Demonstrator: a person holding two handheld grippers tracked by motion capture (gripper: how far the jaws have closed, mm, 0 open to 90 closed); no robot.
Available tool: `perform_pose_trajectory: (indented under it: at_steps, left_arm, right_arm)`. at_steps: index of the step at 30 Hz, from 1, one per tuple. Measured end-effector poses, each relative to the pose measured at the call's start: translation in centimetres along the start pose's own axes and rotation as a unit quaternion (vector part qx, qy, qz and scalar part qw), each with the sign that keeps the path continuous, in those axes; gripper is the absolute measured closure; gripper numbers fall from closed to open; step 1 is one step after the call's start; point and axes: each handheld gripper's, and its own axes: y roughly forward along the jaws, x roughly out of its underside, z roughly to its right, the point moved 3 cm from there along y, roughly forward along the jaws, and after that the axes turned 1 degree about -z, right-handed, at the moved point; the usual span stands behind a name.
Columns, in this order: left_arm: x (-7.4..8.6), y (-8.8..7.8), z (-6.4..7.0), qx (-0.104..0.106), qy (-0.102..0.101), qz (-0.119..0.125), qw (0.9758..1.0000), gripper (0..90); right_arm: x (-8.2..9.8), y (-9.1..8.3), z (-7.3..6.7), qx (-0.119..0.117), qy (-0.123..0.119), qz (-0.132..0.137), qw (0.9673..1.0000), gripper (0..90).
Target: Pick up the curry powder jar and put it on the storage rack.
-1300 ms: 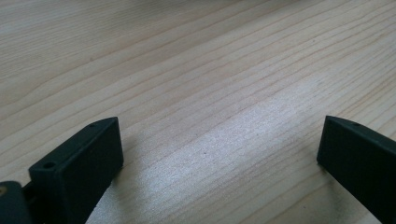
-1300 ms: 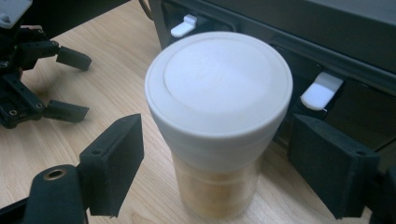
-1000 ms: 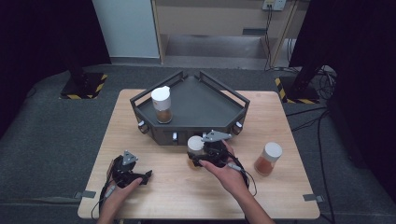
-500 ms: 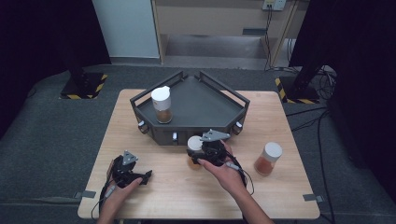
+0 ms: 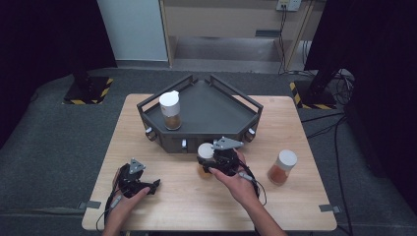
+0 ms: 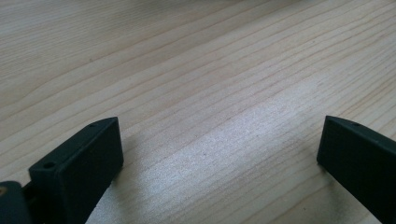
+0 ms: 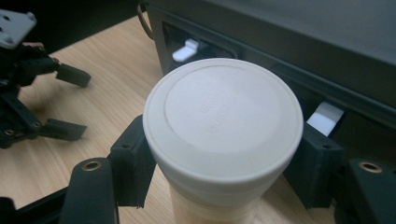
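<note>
A spice jar with a white lid and brown contents stands on the table just in front of the dark tray. My right gripper is shut on it, one jaw on each side below the lid. A second jar stands inside the tray at its left. A third jar stands on the table at the right. My left gripper rests on the table at the front left, open and holding nothing, with bare wood between its jaws. It also shows in the right gripper view.
The wooden table has free room along its front and right of the third jar. The tray's front wall with white clips rises right behind the held jar. Cables trail from both grippers toward the front edge.
</note>
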Motion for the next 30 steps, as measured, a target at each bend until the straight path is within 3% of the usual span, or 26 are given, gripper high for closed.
perform_pose_trajectory:
  at_steps: [11,30]
  left_arm:
    - [0.0,0.0,0.0,0.0,0.0,0.0,1.0,0.0]
    - [0.0,0.0,0.0,0.0,-0.001,0.0,1.0,0.0]
  right_arm:
    - [-1.4,-2.0,-0.3,0.0,-0.019,-0.006,0.9998,33.6]
    - [-2.4,-3.8,-0.6,-0.002,-0.037,-0.01,0.9993,33.6]
